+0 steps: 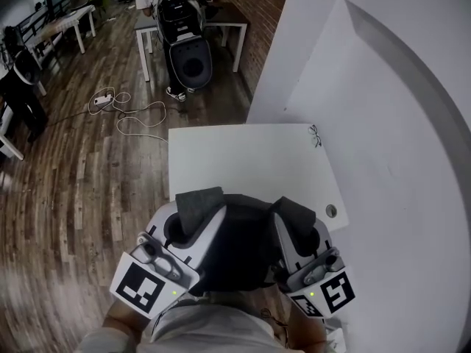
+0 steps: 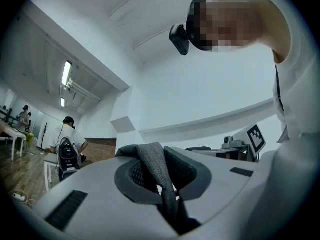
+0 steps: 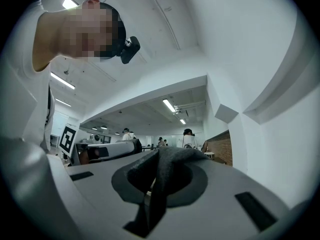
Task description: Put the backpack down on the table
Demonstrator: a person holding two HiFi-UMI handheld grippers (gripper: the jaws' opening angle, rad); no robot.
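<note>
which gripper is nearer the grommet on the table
Right. The right gripper is just left of the grommet; the left gripper is farther left, beyond the backpack.

Soft, even indoor light fills the head view. The white table (image 1: 250, 160) and the wall (image 1: 383, 123) read bright without glare, while the backpack (image 1: 235, 248) is a near-black mass with little detail. The wooden floor (image 1: 66, 197) smears into blur toward the lower left corner, and straight edges bow strongly. Both gripper views sit in a round frame with black corners. A strip light (image 2: 66, 72) burns out to pure white in the left gripper view, and the ceiling tubes (image 3: 168, 105) do the same in the right gripper view, where distant figures look small and soft
</note>
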